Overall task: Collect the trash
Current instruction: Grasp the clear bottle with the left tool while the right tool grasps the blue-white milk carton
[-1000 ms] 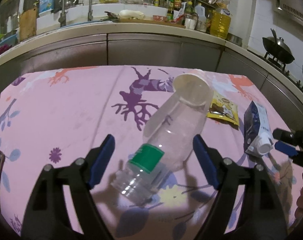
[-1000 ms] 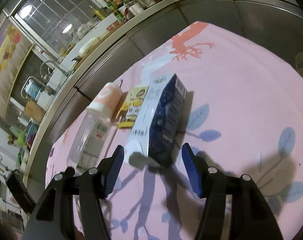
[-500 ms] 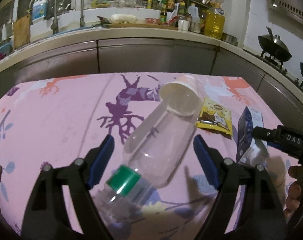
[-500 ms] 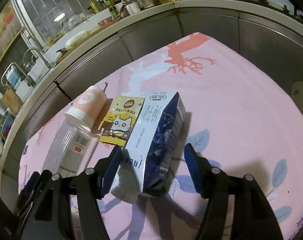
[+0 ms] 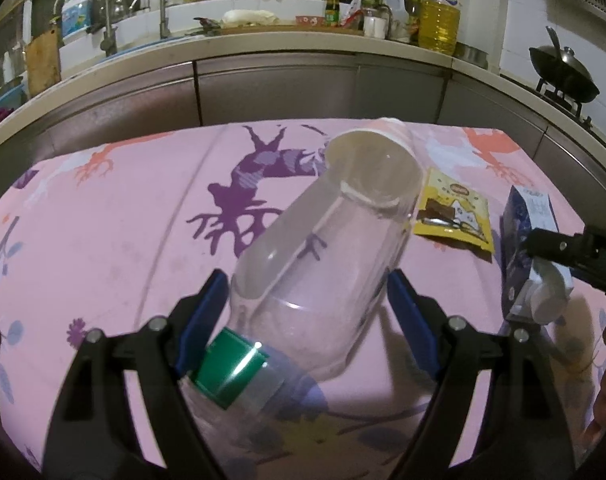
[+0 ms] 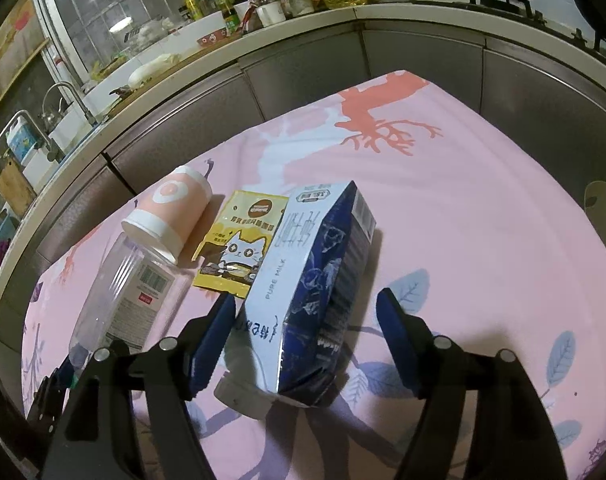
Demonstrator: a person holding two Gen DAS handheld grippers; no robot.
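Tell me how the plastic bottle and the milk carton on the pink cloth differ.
The plastic bottle is clear and round; the milk carton is an opaque blue-and-white box. The bottle has a green label band near its neck; the carton bears printed text. The bottle lies between the left gripper jaws, the carton between the opening right gripper jaws. Both lie on their sides, ungripped.
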